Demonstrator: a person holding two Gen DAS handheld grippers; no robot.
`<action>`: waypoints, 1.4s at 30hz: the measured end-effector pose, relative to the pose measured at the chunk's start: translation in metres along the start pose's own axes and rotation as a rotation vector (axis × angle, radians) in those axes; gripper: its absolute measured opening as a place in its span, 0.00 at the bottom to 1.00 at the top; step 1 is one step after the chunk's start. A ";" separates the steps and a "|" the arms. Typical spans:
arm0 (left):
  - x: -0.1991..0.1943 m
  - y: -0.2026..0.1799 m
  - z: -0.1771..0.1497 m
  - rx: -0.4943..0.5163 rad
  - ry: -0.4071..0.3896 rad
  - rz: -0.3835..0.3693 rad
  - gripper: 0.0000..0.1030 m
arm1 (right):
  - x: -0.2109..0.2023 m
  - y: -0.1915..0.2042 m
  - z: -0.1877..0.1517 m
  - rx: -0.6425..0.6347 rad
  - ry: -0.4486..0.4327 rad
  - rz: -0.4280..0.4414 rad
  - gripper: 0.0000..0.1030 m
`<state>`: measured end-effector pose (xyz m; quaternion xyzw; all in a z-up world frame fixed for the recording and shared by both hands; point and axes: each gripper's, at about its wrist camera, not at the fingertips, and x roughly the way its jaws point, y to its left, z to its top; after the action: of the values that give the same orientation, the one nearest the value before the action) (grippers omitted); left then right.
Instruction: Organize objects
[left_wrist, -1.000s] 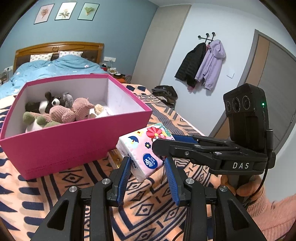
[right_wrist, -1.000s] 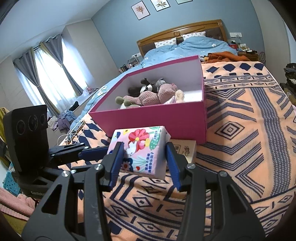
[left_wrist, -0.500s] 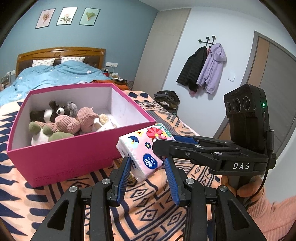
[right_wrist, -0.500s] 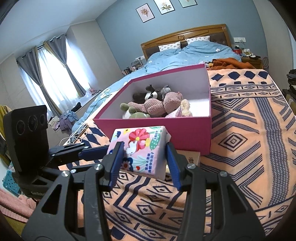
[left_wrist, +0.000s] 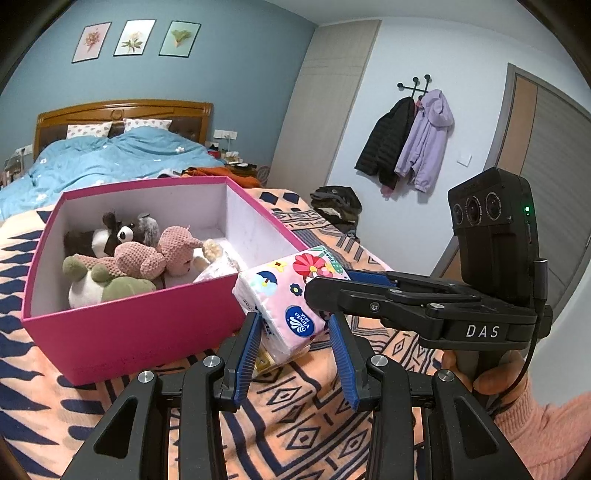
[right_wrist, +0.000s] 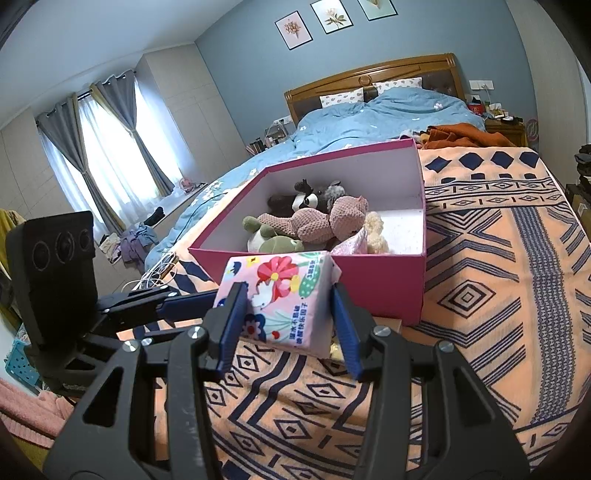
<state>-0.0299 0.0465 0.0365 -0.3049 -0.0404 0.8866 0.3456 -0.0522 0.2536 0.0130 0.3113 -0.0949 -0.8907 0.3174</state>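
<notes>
A pink flowered tissue pack (right_wrist: 280, 295) is clamped between the blue pads of my right gripper (right_wrist: 284, 317), held above the bedspread just in front of the pink box (right_wrist: 384, 284). The same pack (left_wrist: 291, 299) shows in the left wrist view, with the right gripper (left_wrist: 325, 284) reaching in from the right. My left gripper (left_wrist: 295, 354) sits just below and in front of the pack, its jaws apart and not pressing it. The open pink box (left_wrist: 122, 325) holds several plush toys (left_wrist: 144, 258) and a small white packet (left_wrist: 218, 266).
The box stands on a bed with an orange and navy patterned blanket (right_wrist: 480, 295). A flat tan box (right_wrist: 391, 325) lies under the pack by the pink box. Blue duvet (left_wrist: 110, 158) and headboard lie behind. Coats (left_wrist: 406, 136) hang on the right wall.
Both grippers and the tissue pack have risen, so I see more of the inside of the pink box. The right gripper's hold on the pack is unchanged.
</notes>
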 end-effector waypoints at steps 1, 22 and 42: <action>0.000 0.000 0.001 0.001 -0.002 0.000 0.37 | 0.000 0.000 0.000 -0.002 -0.001 0.000 0.48; -0.003 0.007 0.016 0.003 -0.039 0.018 0.37 | 0.002 0.005 0.020 -0.029 -0.028 0.008 0.48; -0.001 0.017 0.031 -0.005 -0.058 0.038 0.37 | 0.013 0.003 0.039 -0.029 -0.039 0.021 0.48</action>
<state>-0.0572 0.0371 0.0576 -0.2804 -0.0468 0.9014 0.3265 -0.0825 0.2419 0.0379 0.2881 -0.0915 -0.8946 0.3292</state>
